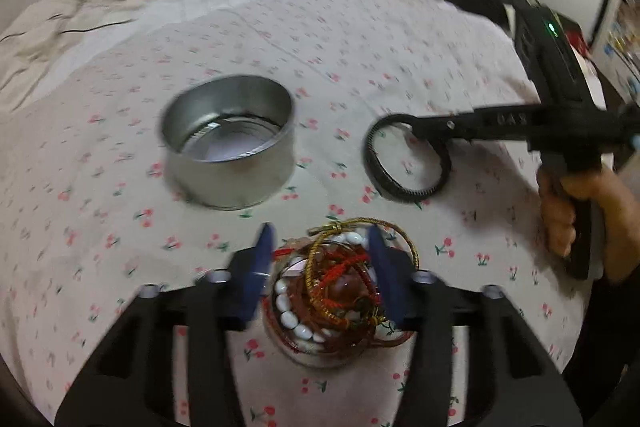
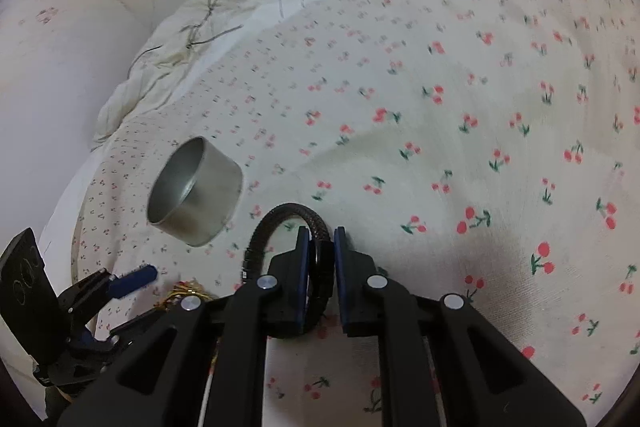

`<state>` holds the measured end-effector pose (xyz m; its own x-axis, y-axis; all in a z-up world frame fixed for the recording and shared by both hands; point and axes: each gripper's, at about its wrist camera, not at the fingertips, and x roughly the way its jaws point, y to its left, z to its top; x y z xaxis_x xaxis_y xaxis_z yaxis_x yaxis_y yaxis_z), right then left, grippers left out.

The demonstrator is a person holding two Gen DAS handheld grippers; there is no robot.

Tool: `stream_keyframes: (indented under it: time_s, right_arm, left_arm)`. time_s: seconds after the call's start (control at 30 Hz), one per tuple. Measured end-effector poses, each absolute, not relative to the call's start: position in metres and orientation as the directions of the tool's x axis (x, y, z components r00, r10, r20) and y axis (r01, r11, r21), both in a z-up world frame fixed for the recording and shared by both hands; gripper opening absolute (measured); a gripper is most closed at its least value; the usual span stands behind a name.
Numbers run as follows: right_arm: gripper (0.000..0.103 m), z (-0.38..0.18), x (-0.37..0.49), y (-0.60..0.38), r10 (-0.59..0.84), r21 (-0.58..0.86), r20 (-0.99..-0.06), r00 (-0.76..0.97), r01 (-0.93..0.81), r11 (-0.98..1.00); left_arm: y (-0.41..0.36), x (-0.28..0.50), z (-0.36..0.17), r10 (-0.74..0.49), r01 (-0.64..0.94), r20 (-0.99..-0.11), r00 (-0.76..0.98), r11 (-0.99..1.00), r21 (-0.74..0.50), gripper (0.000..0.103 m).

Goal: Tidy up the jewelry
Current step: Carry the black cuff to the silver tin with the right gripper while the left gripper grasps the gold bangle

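Both claws loaded, round tin [image 1: 228, 147] open on the bed [image 2: 440, 107].
Right claw [image 2: 321, 255] pinches black braided bracelet [image 2: 280, 223] right of tin; left claw [image 1: 320, 267] spread around tangled bracelet pile [image 1: 340, 287], near side, likely to steady it.

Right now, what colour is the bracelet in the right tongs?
Black, braided bracelet; clearest in the right wrist view, clamped by the right tongs.

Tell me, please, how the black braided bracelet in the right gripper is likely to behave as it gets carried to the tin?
The black braided bracelet probably keeps its shape: its loop arches free beyond the right gripper without sagging. It looks light, so a pinch on one side should hold it. Dropped into the round metal tin, it would likely land flat rather than roll.
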<state>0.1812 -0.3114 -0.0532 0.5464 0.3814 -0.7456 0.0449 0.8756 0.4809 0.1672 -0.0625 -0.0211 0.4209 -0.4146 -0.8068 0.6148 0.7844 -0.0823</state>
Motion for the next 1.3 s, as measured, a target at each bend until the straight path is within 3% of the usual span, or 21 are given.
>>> stream_keyframes:
  time_s: [0.13,0.3,0.37,0.53,0.67,0.7,0.73,0.97,1.3]
  right_arm:
    - [0.014,-0.056,0.18,-0.312,0.377,0.475,-0.753,0.539,0.049,0.878]
    - [0.014,-0.058,0.181,-0.311,0.374,0.47,-0.76,0.531,0.051,0.881]
    - [0.014,-0.059,0.182,-0.31,0.373,0.468,-0.763,0.528,0.052,0.882]
    - [0.03,-0.059,0.183,-0.303,0.378,0.452,-0.771,0.512,0.022,0.892]
    - [0.032,-0.057,0.182,-0.296,0.351,0.409,-0.781,0.517,-0.002,0.913]
    - [0.028,-0.056,0.181,-0.296,0.344,0.402,-0.782,0.52,-0.002,0.916]
    - [0.012,-0.056,0.18,-0.296,0.343,0.4,-0.782,0.521,-0.003,0.916]
    - [0.011,-0.045,0.176,-0.289,0.381,0.42,-0.741,0.552,-0.061,0.905]
    - [0.011,-0.032,0.173,-0.295,0.409,0.47,-0.687,0.6,-0.061,0.88]
  left_arm:
    - [-0.071,0.166,-0.025,-0.413,0.635,-0.808,0.42,0.77,-0.063,0.04]
    - [-0.065,0.171,-0.027,-0.417,0.613,-0.806,0.42,0.785,-0.086,0.007]
    - [-0.062,0.174,-0.026,-0.42,0.601,-0.805,0.419,0.793,-0.101,0.004]
    - [-0.048,0.179,-0.017,-0.461,0.574,-0.777,0.429,0.803,-0.161,0.004]
    - [-0.036,0.183,-0.012,-0.495,0.554,-0.76,0.421,0.804,-0.217,0.003]
    - [-0.035,0.184,-0.012,-0.502,0.551,-0.758,0.418,0.803,-0.228,0.003]
    - [-0.033,0.185,-0.011,-0.513,0.548,-0.754,0.41,0.8,-0.246,0.003]
    - [-0.022,0.188,0.002,-0.569,0.535,-0.715,0.405,0.782,-0.319,0.003]
    - [-0.019,0.185,0.022,-0.579,0.547,-0.685,0.442,0.779,-0.306,0.003]
